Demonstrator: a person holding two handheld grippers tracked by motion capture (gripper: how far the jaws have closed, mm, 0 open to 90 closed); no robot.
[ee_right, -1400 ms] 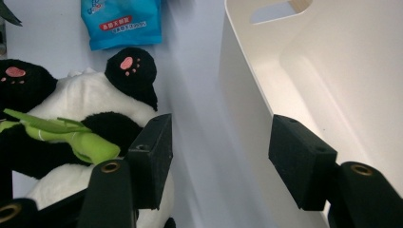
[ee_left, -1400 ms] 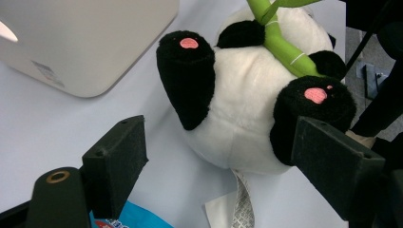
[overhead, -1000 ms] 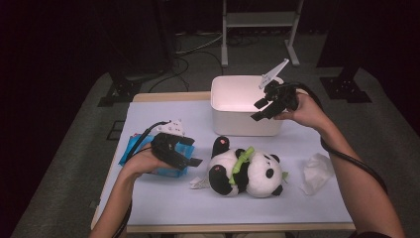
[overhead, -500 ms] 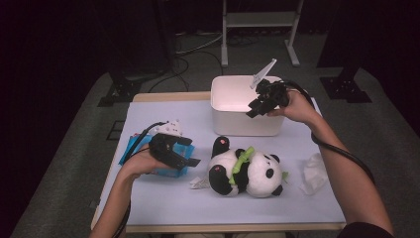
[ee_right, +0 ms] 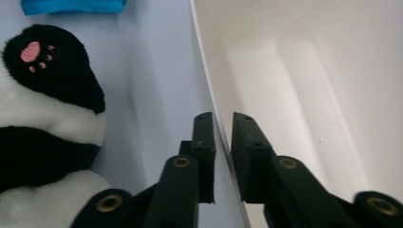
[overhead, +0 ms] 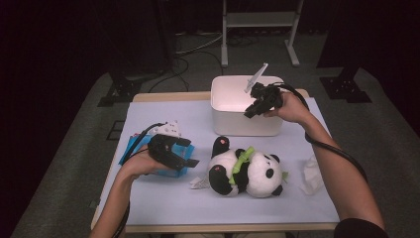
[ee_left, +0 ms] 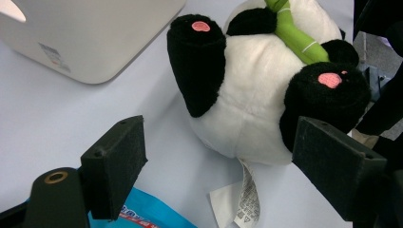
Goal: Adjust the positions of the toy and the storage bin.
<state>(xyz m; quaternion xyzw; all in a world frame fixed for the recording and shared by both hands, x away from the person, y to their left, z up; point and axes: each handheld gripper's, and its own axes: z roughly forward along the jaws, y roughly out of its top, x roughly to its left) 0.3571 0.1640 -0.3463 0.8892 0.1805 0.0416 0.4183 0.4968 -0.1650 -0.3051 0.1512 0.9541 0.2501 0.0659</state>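
Note:
A white open box [overhead: 233, 126] stands at the back of the table, and my right gripper [overhead: 252, 106] reaches down over its front wall. In the right gripper view the jaws [ee_right: 222, 123] straddle that thin wall [ee_right: 266, 71]. They have just been closing and now pinch it. A plush panda [overhead: 247, 171] with a green bamboo stick lies on its back in front of the box. My left gripper [overhead: 190, 152] rests on a blue pack [overhead: 130, 148] at the left. Its open jaws [ee_left: 223, 161] point at the panda [ee_left: 256, 104] and hold nothing.
A crumpled white tissue [overhead: 312, 173] lies at the table's right edge. The panda's white label [ee_left: 247, 199] trails on the table towards the blue pack [ee_left: 142, 216]. Behind the table stand a metal rack and dark stands on the floor.
My right gripper has come down and left over the box's front wall, and its jaws have closed from wide apart onto it. The left hand has stayed put.

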